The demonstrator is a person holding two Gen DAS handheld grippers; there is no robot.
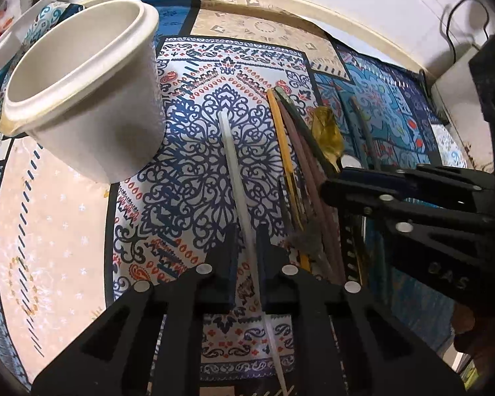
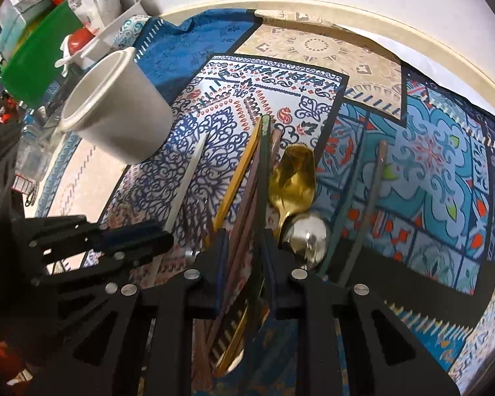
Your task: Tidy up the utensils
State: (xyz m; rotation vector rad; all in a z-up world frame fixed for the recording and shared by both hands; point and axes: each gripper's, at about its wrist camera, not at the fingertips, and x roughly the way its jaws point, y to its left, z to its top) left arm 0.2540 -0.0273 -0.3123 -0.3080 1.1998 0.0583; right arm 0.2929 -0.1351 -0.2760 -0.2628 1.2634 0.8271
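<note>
Left wrist view
Left gripper [image 1: 246, 257]: pointed steeply down at the table, jaws drawn together on the white chopstick [image 1: 234, 171]; no gap showed beside the stick.
White chopstick: lay lengthwise on the patterned tablecloth [image 1: 66, 217], running up from between the jaws toward the far edge.
White container [image 1: 82, 99]: upright at upper left, mouth open, just left of the chopstick's far end.
Bundle of sticks [image 1: 297, 151]: yellow, brownish and dark ones lay side by side, right of the white chopstick.
Gold spoon [image 1: 326, 132]: touched the bundle's right side.
Right gripper [image 1: 333, 181]: reached in from the right over the bundle.

Right wrist view
Right gripper [image 2: 242, 241]: tilted down, jaws narrowed around the brownish and dark sticks of the bundle [image 2: 247, 178]; whether the pads pressed on them could not be told.
Gold spoon [image 2: 292, 178]: bowl just right of the bundle.
Silver spoon [image 2: 307, 234]: bowl below the gold one, beside the right jaw.
Left gripper [image 2: 161, 236]: at left, on the white chopstick [image 2: 188, 178].
White container [image 2: 115, 105]: upper left.
</note>
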